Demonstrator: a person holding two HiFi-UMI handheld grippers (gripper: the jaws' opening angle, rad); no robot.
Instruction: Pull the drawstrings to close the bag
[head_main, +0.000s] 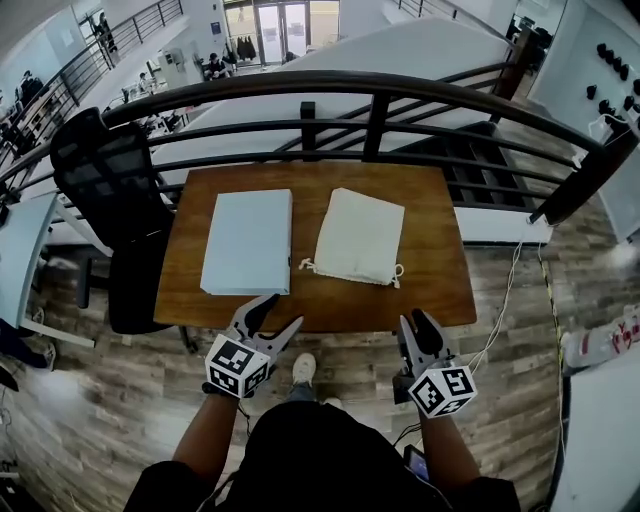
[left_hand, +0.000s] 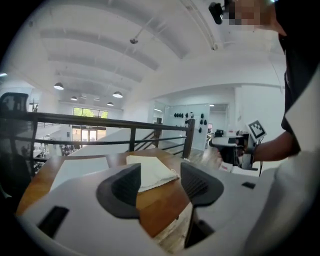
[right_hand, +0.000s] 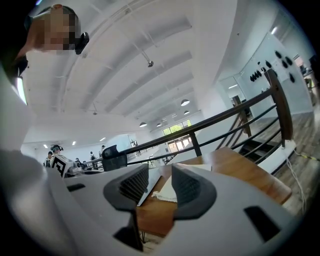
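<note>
Head view: cream bag (head_main: 358, 237) lies flat on the desk (head_main: 440, 285), right of a pale blue box (head_main: 248, 241). Its long axis runs away from the person, drawstring mouth at the near end. Left gripper (head_main: 283, 312) and right gripper (head_main: 412, 320) hover off the near edge.
Left gripper view: jaws apart, empty.
Right gripper view: narrower gap, nothing gripped.

Overhead view; two roughly level views across table (head_main: 312, 303)
</note>
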